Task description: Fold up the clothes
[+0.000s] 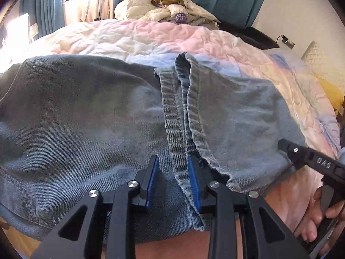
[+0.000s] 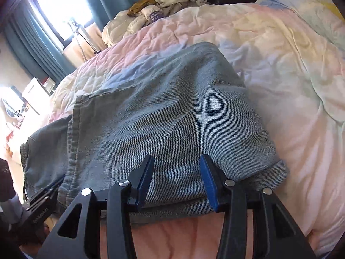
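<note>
The jeans (image 1: 86, 112) are laid folded across the bed (image 1: 133, 36), hems (image 1: 183, 99) brought over the seat so the next fold can be made. The left gripper (image 1: 173, 181) is spread over a hem; the right gripper (image 2: 176, 179) is spread, gripping nothing.

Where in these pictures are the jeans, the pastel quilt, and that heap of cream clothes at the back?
jeans (image 2: 172, 112): right wrist view, middle of the folded denim.
pastel quilt (image 2: 291, 75): right wrist view, bare stretch right of the denim.
heap of cream clothes (image 1: 151, 10): left wrist view, puffy cream top.
</note>
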Motion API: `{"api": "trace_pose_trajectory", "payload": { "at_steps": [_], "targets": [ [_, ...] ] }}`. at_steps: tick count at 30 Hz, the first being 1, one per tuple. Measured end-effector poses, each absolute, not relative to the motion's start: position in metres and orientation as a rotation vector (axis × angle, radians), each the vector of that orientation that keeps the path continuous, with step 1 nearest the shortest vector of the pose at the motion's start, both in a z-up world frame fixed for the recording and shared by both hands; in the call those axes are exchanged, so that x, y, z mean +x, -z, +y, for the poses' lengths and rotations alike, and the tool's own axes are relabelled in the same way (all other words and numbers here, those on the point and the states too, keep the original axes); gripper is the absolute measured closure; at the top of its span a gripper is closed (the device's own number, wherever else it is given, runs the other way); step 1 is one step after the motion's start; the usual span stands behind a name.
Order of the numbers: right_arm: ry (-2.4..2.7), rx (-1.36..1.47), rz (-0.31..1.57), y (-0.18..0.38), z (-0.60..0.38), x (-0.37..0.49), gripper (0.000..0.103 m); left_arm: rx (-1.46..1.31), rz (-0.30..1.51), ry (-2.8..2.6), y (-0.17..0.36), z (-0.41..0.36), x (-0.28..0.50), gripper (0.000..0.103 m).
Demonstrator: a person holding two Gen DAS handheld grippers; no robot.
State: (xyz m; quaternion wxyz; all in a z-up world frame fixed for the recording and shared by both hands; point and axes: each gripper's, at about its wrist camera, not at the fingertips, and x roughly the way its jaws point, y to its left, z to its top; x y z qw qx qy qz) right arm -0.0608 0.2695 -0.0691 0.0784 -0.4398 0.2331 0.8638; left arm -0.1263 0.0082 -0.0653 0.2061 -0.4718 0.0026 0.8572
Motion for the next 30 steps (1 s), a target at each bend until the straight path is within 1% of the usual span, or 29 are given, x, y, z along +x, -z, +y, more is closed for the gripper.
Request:
{"api": "trace_pose_trajectory", "payload": {
  "at_steps": [8, 10, 12, 14, 15, 18, 22, 23, 27, 30],
  "targets": [
    [-2.605, -1.309, 0.839, 0.029, 0.292, -0.041, 0.058, -1.317, -0.053, -2.399, 0.058, -0.005, -0.125, 0.074],
    [-2.583, -1.315, 0.878, 0.019, 0.311, -0.043, 0.055, -1.308, -0.073, -2.405, 0.054, -0.01, -0.125, 0.074],
    [-2.55, -1.354, 0.874, 0.014, 0.332, -0.048, 0.053, -1.297, -0.09, -2.41, 0.051, -0.012, -0.125, 0.074],
    [-2.501, -1.437, 0.859, 0.017, 0.353, -0.055, 0.04, -1.288, -0.106, -2.415, 0.049, -0.015, -0.126, 0.074],
    [-2.469, -1.491, 0.864, 0.024, 0.363, -0.058, 0.031, -1.284, -0.111, -2.418, 0.048, -0.015, -0.126, 0.074],
    [-2.403, -1.574, 0.914, 0.046, 0.384, -0.059, 0.031, -1.278, -0.124, -2.427, 0.047, -0.017, -0.127, 0.074],
    [-2.365, -1.682, 1.14, 0.073, 0.388, -0.067, 0.031, -1.28, -0.127, -2.433, 0.048, -0.017, -0.128, 0.074],
    [-2.363, -1.699, 1.158, 0.077, 0.386, -0.072, 0.031, -1.281, -0.123, -2.432, 0.048, -0.016, -0.128, 0.074],
    [-2.345, -1.729, 1.102, 0.088, 0.383, -0.085, 0.031, -1.273, -0.11, -2.428, 0.049, -0.012, -0.129, 0.074],
    [-2.334, -1.738, 1.163, 0.093, 0.385, -0.084, 0.031, -1.237, -0.12, -2.425, 0.045, -0.012, -0.127, 0.074]
  ]
}}
